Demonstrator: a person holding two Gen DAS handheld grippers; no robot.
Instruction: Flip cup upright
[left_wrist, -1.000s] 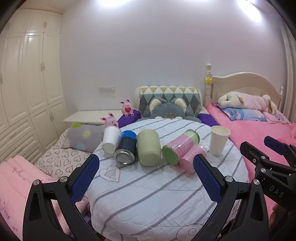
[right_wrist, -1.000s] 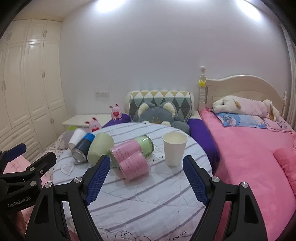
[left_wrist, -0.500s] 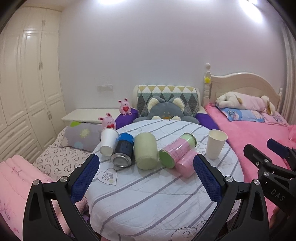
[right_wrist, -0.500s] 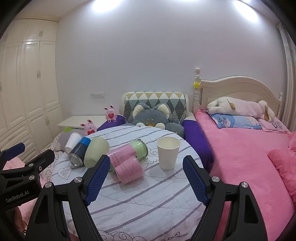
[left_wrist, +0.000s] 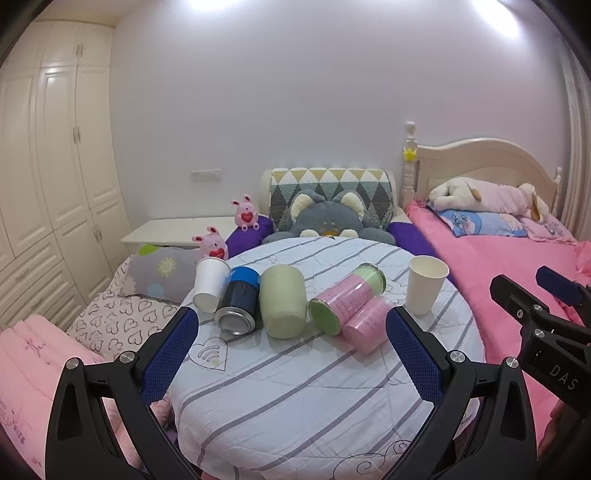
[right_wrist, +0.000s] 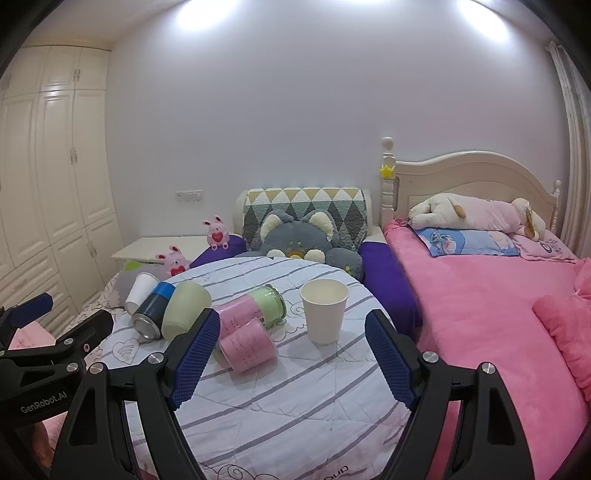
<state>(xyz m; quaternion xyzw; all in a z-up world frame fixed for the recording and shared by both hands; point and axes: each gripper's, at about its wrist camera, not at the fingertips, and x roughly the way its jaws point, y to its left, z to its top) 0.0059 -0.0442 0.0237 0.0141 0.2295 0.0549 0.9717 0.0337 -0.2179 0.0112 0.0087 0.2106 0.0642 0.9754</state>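
On the round striped table a white paper cup stands upright at the right; it also shows in the right wrist view. Another white paper cup lies on its side at the left, also in the right wrist view. My left gripper is open and empty, short of the row of containers. My right gripper is open and empty, short of the upright cup.
Lying between the cups are a blue can, a pale green cup, a pink and green can and a pink cup. Plush toys sit behind the table. A pink bed is at the right, wardrobes at the left.
Both grippers have drawn back and risen a little from the table, so the cups look smaller. Nothing on the table has moved.
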